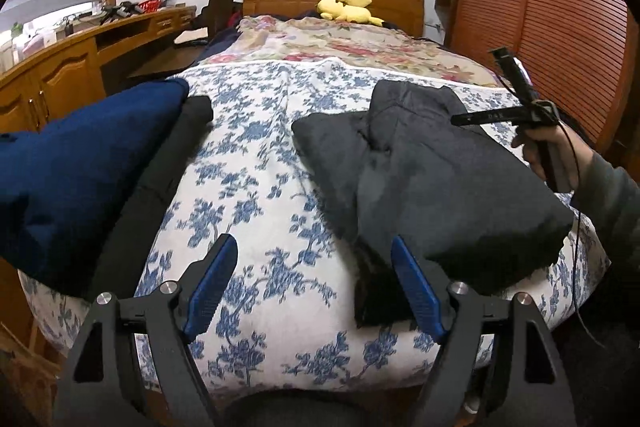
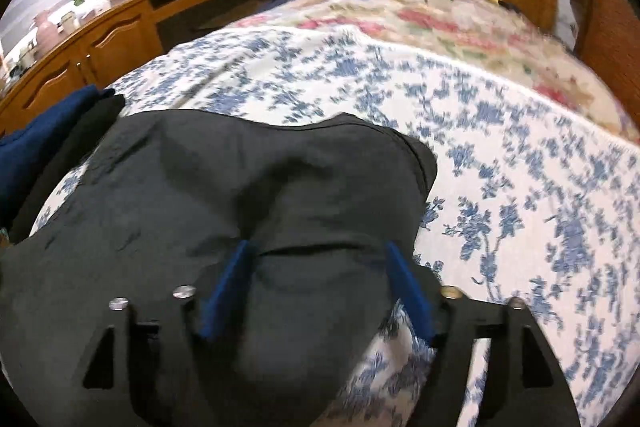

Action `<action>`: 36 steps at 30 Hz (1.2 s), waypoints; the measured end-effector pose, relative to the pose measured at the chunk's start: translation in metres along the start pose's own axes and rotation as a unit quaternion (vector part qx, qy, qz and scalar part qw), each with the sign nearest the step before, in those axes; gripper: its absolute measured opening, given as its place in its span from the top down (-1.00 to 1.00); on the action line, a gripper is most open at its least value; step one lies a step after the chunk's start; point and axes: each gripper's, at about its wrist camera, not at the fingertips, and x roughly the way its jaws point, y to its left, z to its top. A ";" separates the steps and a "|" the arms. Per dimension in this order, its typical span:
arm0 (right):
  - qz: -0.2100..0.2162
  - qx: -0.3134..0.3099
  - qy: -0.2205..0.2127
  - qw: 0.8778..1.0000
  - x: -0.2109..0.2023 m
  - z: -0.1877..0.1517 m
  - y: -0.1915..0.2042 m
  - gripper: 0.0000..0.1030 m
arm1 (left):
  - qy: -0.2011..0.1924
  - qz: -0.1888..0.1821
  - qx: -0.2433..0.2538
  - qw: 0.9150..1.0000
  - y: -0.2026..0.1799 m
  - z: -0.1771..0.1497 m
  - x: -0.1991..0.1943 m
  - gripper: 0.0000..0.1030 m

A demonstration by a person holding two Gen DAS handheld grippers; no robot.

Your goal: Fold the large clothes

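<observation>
Bed: one blue-flowered bedspread (image 1: 256,163) under my work.
Clothes: one dark jacket (image 1: 432,179) folded at centre-right; one blue garment (image 1: 80,163) left.
Toy: one yellow plush (image 1: 348,9).
Tongs: my left tongs (image 1: 314,285) wide, empty; my right tongs (image 2: 320,287) wide over the jacket.

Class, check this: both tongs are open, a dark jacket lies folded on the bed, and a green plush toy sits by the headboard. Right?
One error: the plush toy is yellow, not green, as the left wrist view shows. The rest stands.

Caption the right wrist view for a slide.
Open right gripper hovering above folded dark grey padded jacket on blue-floral white bedspread.
</observation>
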 end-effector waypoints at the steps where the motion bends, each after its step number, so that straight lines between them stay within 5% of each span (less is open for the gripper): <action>1: 0.005 0.007 0.005 1.000 0.006 0.002 -0.003 -0.66 | 0.003 -0.001 -0.001 1.000 0.001 -0.002 0.001 -0.55; 4: 0.025 0.025 0.012 0.999 0.021 0.004 -0.010 -0.80 | 0.007 -0.002 -0.005 1.000 0.002 -0.007 0.002 -0.55; 10: 0.094 0.067 0.039 0.992 0.049 0.006 -0.019 -0.78 | 0.029 -0.002 0.001 1.000 -0.003 -0.013 0.012 -0.55; 12: 0.119 0.065 0.036 0.990 0.055 0.007 -0.018 -0.49 | 0.034 -0.006 0.004 0.999 -0.007 -0.016 0.015 -0.55; 15: 0.137 0.047 0.017 0.989 0.050 0.007 -0.011 0.22 | 0.040 -0.009 0.008 0.999 -0.014 -0.018 0.019 -0.55; 19: 0.073 -0.016 -0.005 0.997 0.034 -0.001 0.016 0.45 | 0.047 -0.016 0.015 0.999 -0.022 -0.021 0.024 -0.55; 28: 0.066 0.011 0.012 0.998 -0.009 -0.017 -0.003 0.50 | 0.053 -0.020 0.002 0.998 -0.021 -0.019 0.032 -0.55; 36: 0.071 0.044 0.004 0.997 -0.011 -0.020 -0.001 0.24 | 0.055 -0.016 0.007 0.998 -0.026 -0.016 0.044 -0.55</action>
